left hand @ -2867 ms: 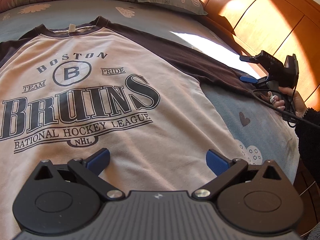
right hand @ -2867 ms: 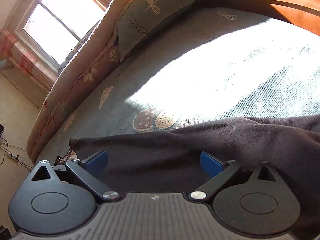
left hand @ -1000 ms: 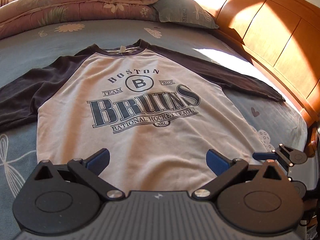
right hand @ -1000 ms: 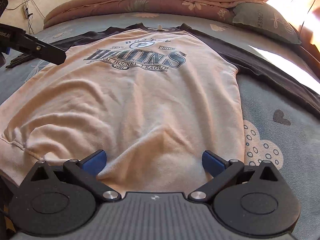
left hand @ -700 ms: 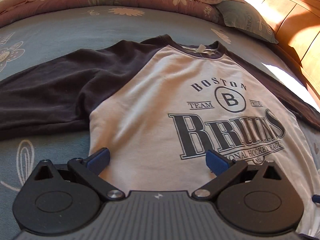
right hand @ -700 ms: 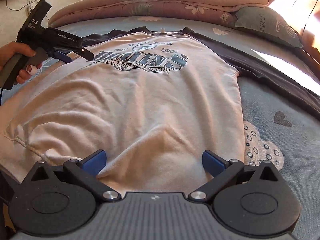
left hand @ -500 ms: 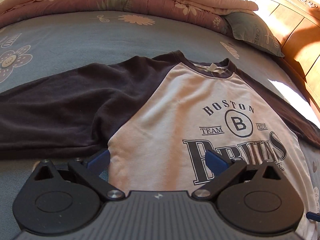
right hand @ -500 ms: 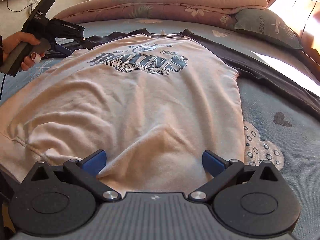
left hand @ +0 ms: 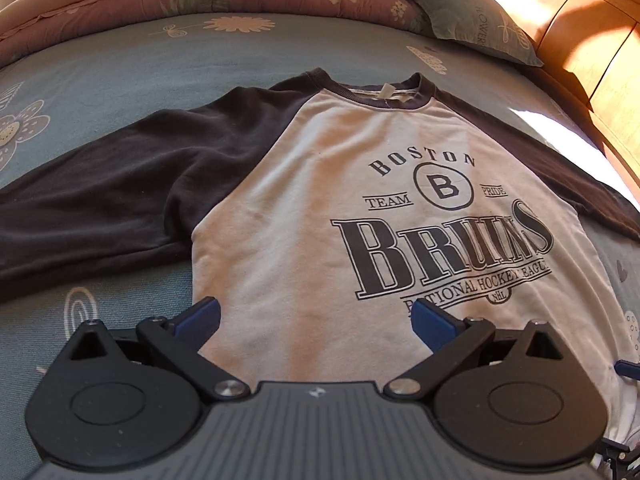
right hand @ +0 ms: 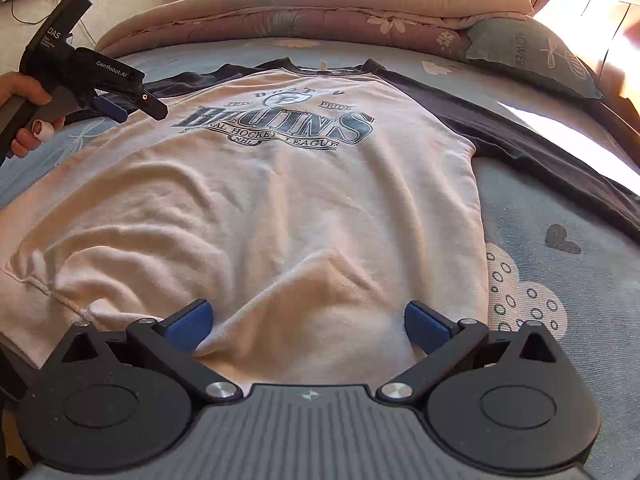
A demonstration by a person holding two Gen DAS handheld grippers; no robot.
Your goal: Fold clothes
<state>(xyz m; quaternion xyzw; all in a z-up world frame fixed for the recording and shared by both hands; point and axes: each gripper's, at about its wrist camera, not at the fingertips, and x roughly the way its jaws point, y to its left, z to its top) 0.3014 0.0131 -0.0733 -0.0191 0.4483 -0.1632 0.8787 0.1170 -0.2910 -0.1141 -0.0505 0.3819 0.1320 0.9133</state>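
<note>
Cream raglan sweatshirt (left hand: 304, 216) with dark brown sleeves and navy Boston Bruins print, blue-grey bedsheet (left hand: 120, 60) with cream flowers, pink floral quilt (right hand: 320, 8), blue fingertip pads (right hand: 188, 326)

Matt cloth sweatshirt (left hand: 304, 216), glossy wooden headboard (left hand: 580, 52)

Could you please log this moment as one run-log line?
stage: pre-fold | shirt: flat on bed, unfolded | left gripper: open | right gripper: open at hem

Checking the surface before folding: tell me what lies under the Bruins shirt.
The shirt lies flat on a blue patterned bedsheet, which shows around its edges. Whatever is directly beneath the fabric is covered.
</note>
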